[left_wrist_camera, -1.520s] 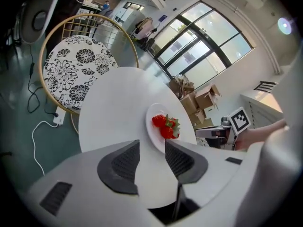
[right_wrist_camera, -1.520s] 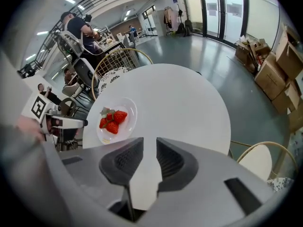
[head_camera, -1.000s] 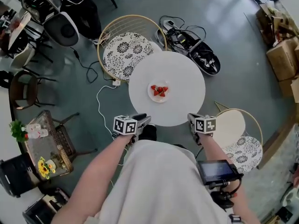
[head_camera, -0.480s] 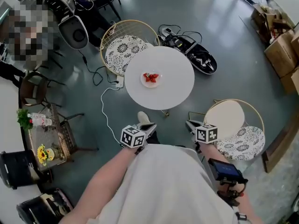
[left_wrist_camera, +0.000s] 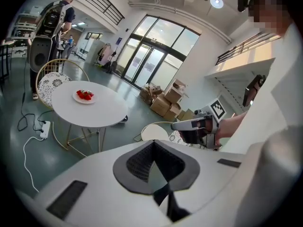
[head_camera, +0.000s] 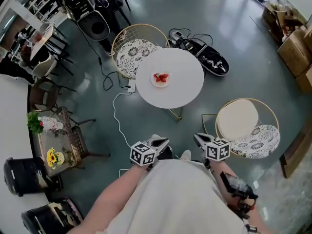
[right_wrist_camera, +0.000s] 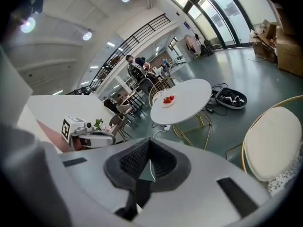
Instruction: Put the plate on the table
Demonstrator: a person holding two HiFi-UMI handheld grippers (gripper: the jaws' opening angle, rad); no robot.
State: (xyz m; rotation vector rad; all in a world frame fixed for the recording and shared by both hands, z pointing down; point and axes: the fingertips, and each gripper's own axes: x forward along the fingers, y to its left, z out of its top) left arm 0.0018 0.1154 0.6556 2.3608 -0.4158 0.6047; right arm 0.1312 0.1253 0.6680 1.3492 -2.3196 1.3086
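You face a smooth, matt white table (head_camera: pixel 180 89), a glossy grey floor (head_camera: pixel 243 48), a chair (head_camera: pixel 134 55) of thin gold metal and patterned cloth, and cardboard boxes (head_camera: pixel 295 50).

A gold wire chair (head_camera: pixel 134 52) with a patterned cushion stands on the grey floor (head_camera: pixel 243 82), a white power strip (head_camera: pixel 130 86) just beside it and an open black case (head_camera: pixel 207 57) nearby. Cardboard boxes (head_camera: pixel 292 38) crowd the floor's right edge, and a side table (head_camera: pixel 61 135) with flowers stands at its left edge.

The person is backing away from the round tabletop (head_camera: pixel 183 89) — the left tool (head_camera: pixel 162 142) and right tool (head_camera: pixel 197 137) are now hanging over the floor (head_camera: pixel 151 120), well apart from its near edge, and the left tool's jaws are closing up tight.
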